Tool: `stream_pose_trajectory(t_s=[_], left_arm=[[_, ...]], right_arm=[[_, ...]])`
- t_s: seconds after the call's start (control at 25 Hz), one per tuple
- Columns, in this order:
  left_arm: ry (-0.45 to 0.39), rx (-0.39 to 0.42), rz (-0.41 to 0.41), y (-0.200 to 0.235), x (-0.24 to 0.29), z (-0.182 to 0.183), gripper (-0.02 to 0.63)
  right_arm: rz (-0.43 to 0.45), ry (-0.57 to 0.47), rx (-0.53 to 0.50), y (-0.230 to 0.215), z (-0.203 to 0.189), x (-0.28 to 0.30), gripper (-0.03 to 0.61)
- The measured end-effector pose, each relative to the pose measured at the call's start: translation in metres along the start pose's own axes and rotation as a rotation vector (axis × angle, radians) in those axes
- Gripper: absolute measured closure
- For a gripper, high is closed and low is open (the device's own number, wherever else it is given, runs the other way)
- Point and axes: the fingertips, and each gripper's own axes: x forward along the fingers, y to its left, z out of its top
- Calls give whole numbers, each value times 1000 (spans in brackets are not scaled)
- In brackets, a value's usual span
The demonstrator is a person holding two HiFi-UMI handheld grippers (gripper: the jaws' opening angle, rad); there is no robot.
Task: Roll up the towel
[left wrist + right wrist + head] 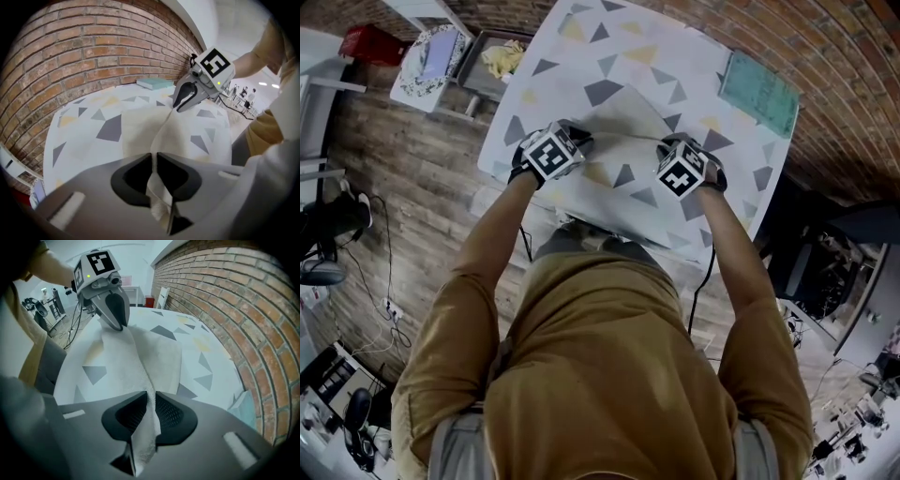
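Shut tight with the left tool (154, 161) on a fold of towel (140, 126), cloth bunched up between the jaws. Same at the right tool (151, 399): clamped on the towel's near edge further along, cloth hanging out below the jaws. Hard to tell how much cloth sits inside either grip. From above, both tool tips hidden under the marker cubes (549, 153).

Stretched in a raised ridge from one tool to the other, touching both. Past that ridge, spread flat on the surface (609, 56), away from the person (600, 375). White cloth on a white cover with grey and yellow triangles, so hard to trace along its far edge.

By the far right corner of the surface, well apart from the towel, a flat teal thing (757, 94), too blurred to name. Near edge of the surface partly hidden behind the person's arms.
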Motion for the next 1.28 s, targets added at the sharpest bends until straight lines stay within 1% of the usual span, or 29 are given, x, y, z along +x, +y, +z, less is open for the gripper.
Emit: stream_pose_trajectory(t_s=[0.16, 0.32, 0.36, 0.48, 0.6, 0.72, 0.8, 0.88, 0.96, 1.04, 1.12, 1.24, 1.28], left_arm=[[24, 75, 79, 4, 10, -4, 509], [39, 211, 189, 5, 18, -6, 483], [35, 228, 213, 6, 19, -6, 482], [10, 209, 249, 9, 19, -5, 467], [7, 199, 268, 11, 18, -6, 455], [0, 185, 290, 15, 14, -6, 415], [-24, 169, 311, 18, 8, -3, 392], [-57, 157, 341, 22, -2, -1, 393], [-87, 142, 364, 26, -12, 0, 393], [-112, 129, 377, 27, -23, 1, 393], [-131, 137, 392, 24, -32, 2, 393], [-145, 183, 407, 15, -42, 2, 394], [-145, 204, 409, 10, -44, 1, 409]], right_arm=[[-113, -10, -58, -5, 0, 6, 502], [-218, -9, -204, -2, 3, 8, 504], [-235, -11, -225, -1, 4, 9, 505], [-260, -24, -217, -2, 3, 9, 505], [-274, -33, -205, -2, 3, 8, 504], [-304, -58, -168, -6, 2, 3, 502], [-334, -84, -119, -12, 0, -6, 497], [-360, -103, -86, -17, -7, -16, 497], [-386, -113, -75, -19, -16, -27, 497], [-412, -116, -78, -18, -27, -36, 497], [-442, -116, -101, -13, -35, -45, 497], [-463, -110, -169, 3, -42, -53, 497], [-459, -107, -190, 11, -44, -52, 497]])
